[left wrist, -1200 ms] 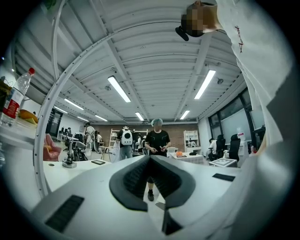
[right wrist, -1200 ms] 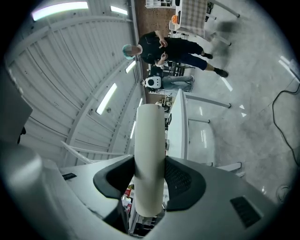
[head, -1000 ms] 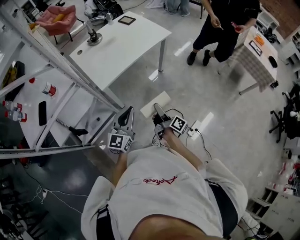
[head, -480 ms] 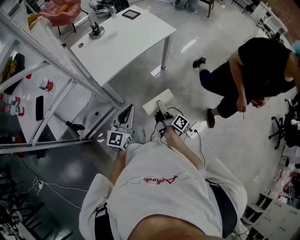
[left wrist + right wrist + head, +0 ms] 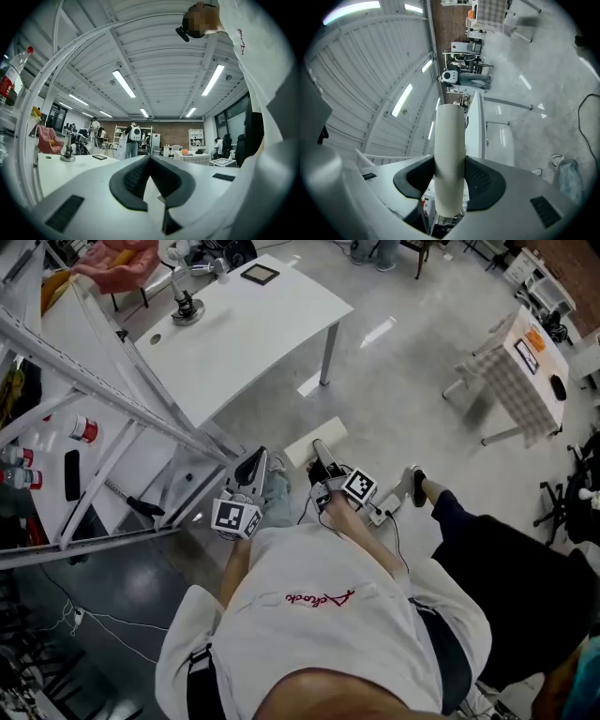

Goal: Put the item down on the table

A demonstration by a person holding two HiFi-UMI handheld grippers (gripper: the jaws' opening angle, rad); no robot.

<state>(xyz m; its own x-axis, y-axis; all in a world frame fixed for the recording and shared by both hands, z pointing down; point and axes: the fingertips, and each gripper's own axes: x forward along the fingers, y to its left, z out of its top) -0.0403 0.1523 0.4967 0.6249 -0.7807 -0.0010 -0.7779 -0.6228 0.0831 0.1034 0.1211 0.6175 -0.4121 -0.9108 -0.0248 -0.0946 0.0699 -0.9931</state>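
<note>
The white table (image 5: 253, 329) is the largest thing that matters here. Its tabletop is bare across the middle and along the near edge. Only a small metal stand (image 5: 187, 307) by the far left corner and a dark square frame (image 5: 260, 275) at the far edge sit on it, so most of the surface is free for a set-down.

Left of the table, a slanted metal frame (image 5: 112, 395) crosses the view. It probably limits any approach from that side.

A second person in dark clothes (image 5: 506, 577) stands just to the right of the wearer, clear of the path toward the table.

The pale item (image 5: 451, 136) is not on the table. It hangs over the floor in front of the wearer's chest, short of the tabletop's near right corner. It looks like a long cream piece and stands up out of the right gripper (image 5: 323, 468). That gripper's 2 jaws press on it from both sides at a middling spread and clamp its lower part, so most of its length juts free. The hold seems meant for carrying.

The left gripper (image 5: 253, 468) rides beside it at chest height. Its 2 jaws are brought together at the tips with nothing between them, apparently idle while the other gripper carries. The task appears barely begun, with the whole reach to the tabletop ahead.
</note>
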